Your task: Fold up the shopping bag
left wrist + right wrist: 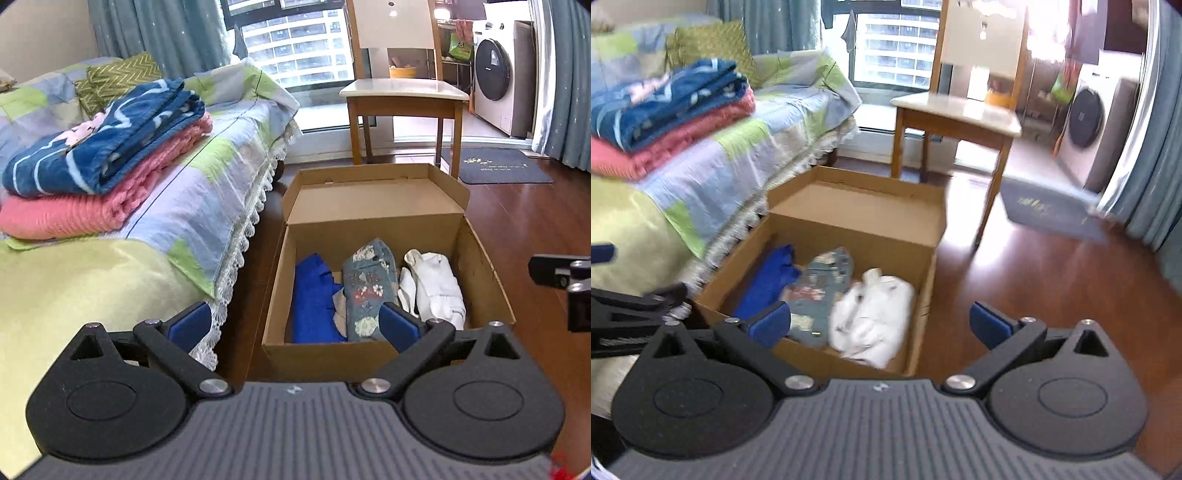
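On wooden floor (535,229) beside bed (207,192) (quilted): cardboard box (275,295) of folded bags (373,288)

An open cardboard box (369,354) sits on the wooden floor (524,229), seemingly touching the bed (192,206).

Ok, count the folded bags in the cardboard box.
3, side by side in the cardboard box: blue bag on the left, floral bag in the middle, white bag on the right. More may lie underneath.

3 folded bags in cardboard box (484,258): blue (314,299), floral (369,288), white (436,284), side by side.
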Motion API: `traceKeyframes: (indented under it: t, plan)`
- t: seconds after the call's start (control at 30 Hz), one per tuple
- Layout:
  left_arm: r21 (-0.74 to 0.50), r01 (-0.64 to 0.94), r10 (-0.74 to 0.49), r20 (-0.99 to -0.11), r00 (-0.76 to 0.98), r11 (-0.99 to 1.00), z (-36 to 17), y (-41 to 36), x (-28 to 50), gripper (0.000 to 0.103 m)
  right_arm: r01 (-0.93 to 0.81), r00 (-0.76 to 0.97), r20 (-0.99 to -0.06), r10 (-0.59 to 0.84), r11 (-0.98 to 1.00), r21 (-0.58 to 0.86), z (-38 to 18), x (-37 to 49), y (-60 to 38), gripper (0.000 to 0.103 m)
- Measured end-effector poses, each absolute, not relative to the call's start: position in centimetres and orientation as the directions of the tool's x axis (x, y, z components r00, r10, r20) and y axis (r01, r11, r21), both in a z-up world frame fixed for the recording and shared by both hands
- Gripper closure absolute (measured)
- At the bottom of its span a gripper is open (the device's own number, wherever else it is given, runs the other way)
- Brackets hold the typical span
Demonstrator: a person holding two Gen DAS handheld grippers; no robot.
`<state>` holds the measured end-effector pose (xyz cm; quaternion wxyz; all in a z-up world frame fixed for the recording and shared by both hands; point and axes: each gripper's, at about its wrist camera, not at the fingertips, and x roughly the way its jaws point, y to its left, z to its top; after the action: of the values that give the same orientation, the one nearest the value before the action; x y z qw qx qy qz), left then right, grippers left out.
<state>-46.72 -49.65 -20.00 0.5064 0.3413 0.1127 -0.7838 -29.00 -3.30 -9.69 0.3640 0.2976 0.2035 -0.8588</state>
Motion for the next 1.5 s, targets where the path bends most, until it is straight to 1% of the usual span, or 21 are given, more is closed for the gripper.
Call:
traceKeyframes:
  t: [0.1, 0.13, 0.23, 0.3, 0.4, 0.57, 0.6, 0.63, 0.7, 0.83, 0.93, 1.07, 1.23, 1.5]
  plan:
    - [0.159, 0.873, -0.717, -0.646, -0.261, -0.461, -19.4, -49.8, -46.7, 0.005, 0.735, -0.607, -0.641, -0.469, -0.638, -0.230, -9.4, -27.9, -4.5, 0.001]
    - [0.156, 0.874, -0.717, -0.645, -0.264, -0.461, -19.1, -49.9, -46.6, 0.005, 0.735, -0.614, -0.633, -0.471, -0.633, -0.241, -9.3, -27.7, -4.6, 0.001]
    - [0.154, 0.881, -0.726, -0.637, -0.257, -0.447, -19.1, -50.3, -46.4, 0.005, 0.735, -0.589, -0.655, -0.474, -0.651, -0.190, -9.0, -28.5, -4.8, 0.001]
    - [0.156, 0.888, -0.726, -0.644, -0.241, -0.432, -19.4, -50.8, -46.4, 0.001, 0.727, -0.568, -0.676, -0.469, -0.671, -0.145, -8.8, -29.3, -4.9, 0.001]
    - [0.146, 0.897, -0.685, -0.699, -0.205, -0.418, -20.6, -52.6, -46.7, 0.002, 0.711, -0.535, -0.707, -0.462, -0.698, -0.082, -8.5, -30.3, -5.0, 0.001]
    - [0.100, 0.905, -0.617, -0.762, -0.197, -0.413, -22.1, -55.4, -48.4, 0.002, 0.697, -0.486, -0.763, -0.426, -0.716, -0.044, -9.8, -31.7, -5.2, 0.001]
    - [0.092, 0.904, -0.601, -0.774, -0.199, -0.417, -22.5, -55.9, -48.9, 0.002, 0.693, -0.475, -0.774, -0.418, -0.720, -0.036, -10.4, -32.0, -5.2, 0.001]
    - [0.084, 0.903, -0.586, -0.785, -0.200, -0.421, -22.8, -56.4, -49.3, 0.002, 0.685, -0.467, -0.783, -0.410, -0.728, -0.028, -12.1, -32.1, -5.0, 0.001]
    - [0.070, 0.900, -0.562, -0.801, -0.207, -0.431, -23.3, -57.1, -50.2, 0.002, 0.668, -0.455, -0.798, -0.396, -0.744, -0.011, -12.6, -32.4, -5.0, 0.001]
    - [0.045, 0.905, -0.567, -0.792, -0.226, -0.424, -22.8, -57.8, -51.9, 0.002, 0.637, -0.439, -0.821, -0.364, -0.770, 0.001, -13.1, -33.1, -5.1, 0.001]
    - [-0.018, 0.917, -0.555, -0.792, -0.256, -0.398, -22.2, -58.3, -52.8, 0.002, 0.618, -0.439, -0.830, -0.344, -0.786, -0.001, -13.1, -33.3, -4.9, 0.001]
    - [-0.088, 0.918, -0.512, -0.807, -0.292, -0.386, -21.7, -58.3, -53.4, 0.002, 0.622, -0.458, -0.815, -0.355, -0.783, -0.008, -12.5, -33.0, -3.7, 0.001]
    - [-0.045, 0.904, -0.513, -0.811, -0.281, -0.425, -21.0, -57.0, -52.0, 0.002, 0.635, -0.432, -0.823, -0.370, -0.772, 0.014, -12.8, -31.6, -3.6, 0.001]
    - [-0.005, 0.924, -0.538, -0.812, -0.227, -0.383, -20.7, -55.4, -47.8, 0.002, 0.655, -0.389, -0.833, -0.393, -0.754, 0.050, -13.3, -29.4, -3.5, 0.001]
